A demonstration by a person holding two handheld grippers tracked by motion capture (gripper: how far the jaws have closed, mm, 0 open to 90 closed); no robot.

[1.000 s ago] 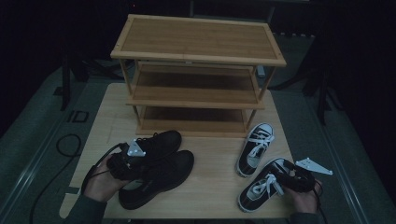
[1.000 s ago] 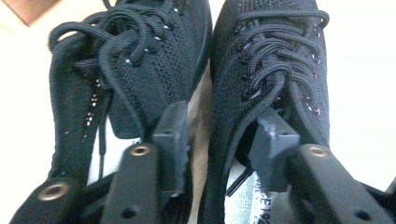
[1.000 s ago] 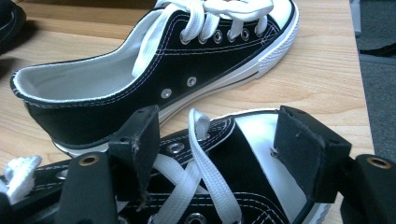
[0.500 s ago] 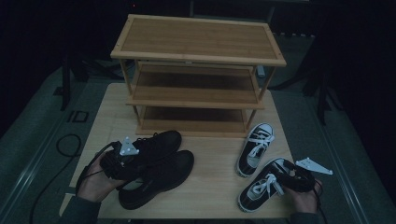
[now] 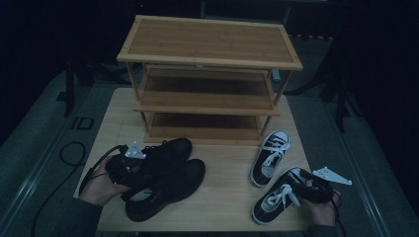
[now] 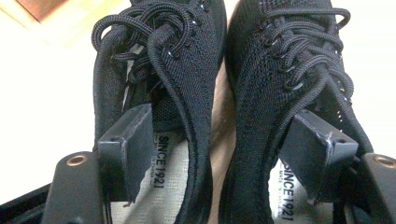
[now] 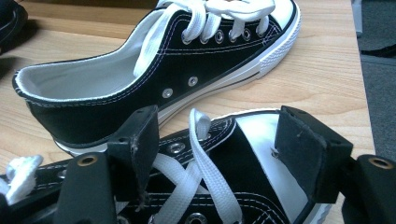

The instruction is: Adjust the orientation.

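Left claw (image 5: 129,165) sits at the heel end of the pair of black knit shoes (image 5: 165,180) on the counter (image 5: 227,202), front left, just before the wooden shoe rack (image 5: 210,79). In the left gripper view one jaw reaches into the opening of the left-hand shoe (image 6: 159,93) and the other into the opening of the right-hand shoe (image 6: 289,84), with the two inner walls between them. Jaws have just been opening and now stand wide; whether the pads still press the walls cannot be told.

Right claw (image 5: 312,190) rests over the nearer black-and-white sneaker (image 5: 276,195) at front right. In the right gripper view the jaws stand apart above its white laces (image 7: 201,177) and tongue, not pinching them: released. The second sneaker (image 7: 159,70) lies just beyond, on its sole, toe towards the rack. Both pairs are on the counter; none is on a shelf.
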